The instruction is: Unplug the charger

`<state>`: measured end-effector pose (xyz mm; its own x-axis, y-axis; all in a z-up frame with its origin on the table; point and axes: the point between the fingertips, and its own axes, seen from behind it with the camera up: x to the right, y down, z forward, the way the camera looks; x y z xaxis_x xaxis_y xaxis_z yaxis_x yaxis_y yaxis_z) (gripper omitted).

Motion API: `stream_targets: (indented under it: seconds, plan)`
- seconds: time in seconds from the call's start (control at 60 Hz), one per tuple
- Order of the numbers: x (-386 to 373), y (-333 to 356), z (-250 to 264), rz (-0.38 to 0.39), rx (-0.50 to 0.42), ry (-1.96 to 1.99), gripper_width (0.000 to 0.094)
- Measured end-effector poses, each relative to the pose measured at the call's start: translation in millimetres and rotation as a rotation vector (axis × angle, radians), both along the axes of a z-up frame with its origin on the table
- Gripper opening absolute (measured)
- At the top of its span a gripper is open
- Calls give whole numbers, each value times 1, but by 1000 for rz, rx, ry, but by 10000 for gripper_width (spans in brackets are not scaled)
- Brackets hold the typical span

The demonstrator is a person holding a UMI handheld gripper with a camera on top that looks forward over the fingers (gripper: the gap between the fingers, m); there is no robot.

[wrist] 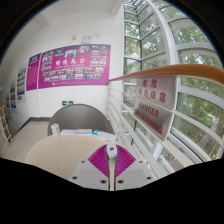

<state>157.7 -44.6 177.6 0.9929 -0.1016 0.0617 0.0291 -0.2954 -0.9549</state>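
My gripper (111, 155) is shut, and its two magenta pads meet along a thin seam. A small white rounded piece (111, 151) is pinched at the very tips. It looks like part of the charger, but most of it is hidden by the fingers. No socket or cable shows. The gripper points up and out over a pale beige curved surface (60, 150) just ahead of the fingers.
A wall with magenta posters (70, 68) stands far ahead. Tall windows (170, 50) and a red-and-white danger sign (150, 105) are on the right. An orange bar (165, 70) slants across the windows. A small blue thing (96, 131) lies beyond the fingertips.
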Motion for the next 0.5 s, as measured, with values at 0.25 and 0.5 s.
stream_targets:
  seconds: [0.25,0.5]
  plan:
    - [29,-18,-153,15,-316,89,102]
    - [27,-5,-176,81,-337,126,466]
